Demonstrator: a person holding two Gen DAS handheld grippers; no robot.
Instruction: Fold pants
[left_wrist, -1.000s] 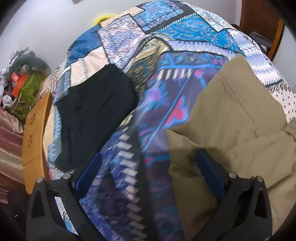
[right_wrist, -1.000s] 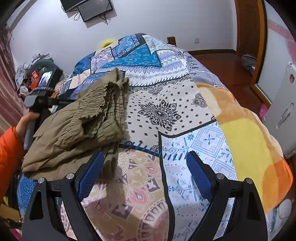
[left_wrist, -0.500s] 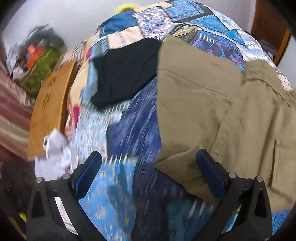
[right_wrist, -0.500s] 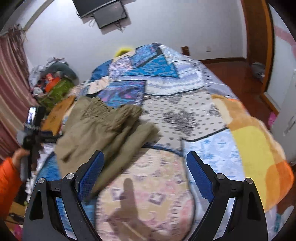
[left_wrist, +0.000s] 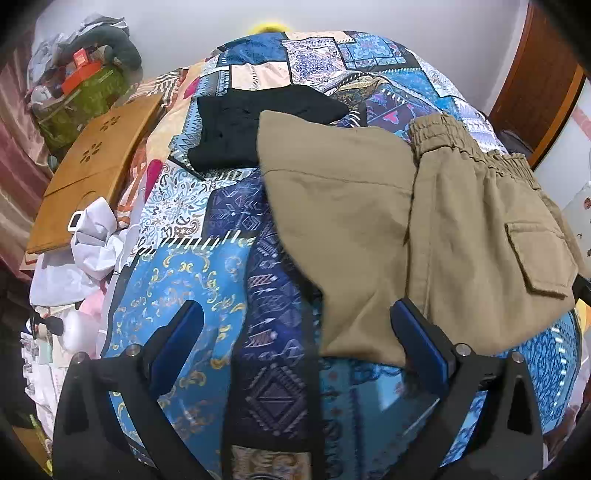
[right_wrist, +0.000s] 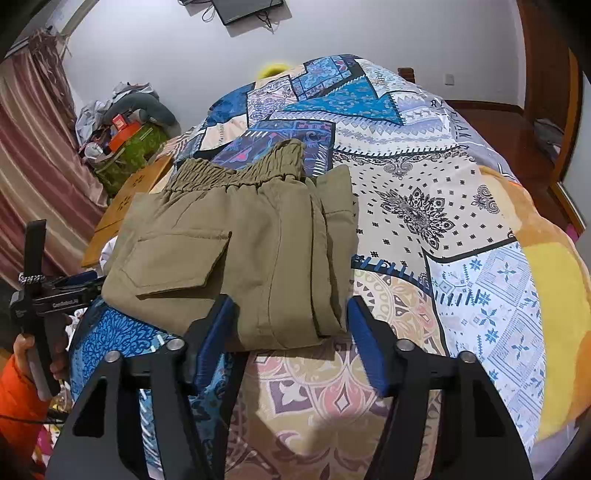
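Note:
Khaki cargo pants lie folded in a stack on the patterned bedspread, elastic waistband toward the far end, a flap pocket on top. They also show in the left wrist view at right. My left gripper is open and empty above the bedspread, its right finger beside the stack's near left corner. My right gripper is open, its jaws either side of the stack's near edge, not closed on it. The left gripper also shows in the right wrist view, at the stack's left side.
Folded black pants lie on the bed beyond the khaki stack. A wooden board, crumpled white paper and a cluttered pile sit left of the bed. A monitor hangs on the far wall.
The khaki pants went from a loose bunched heap to a flat folded stack. Both grippers have pulled back toward the near edge of the stack; the right jaws are narrower.

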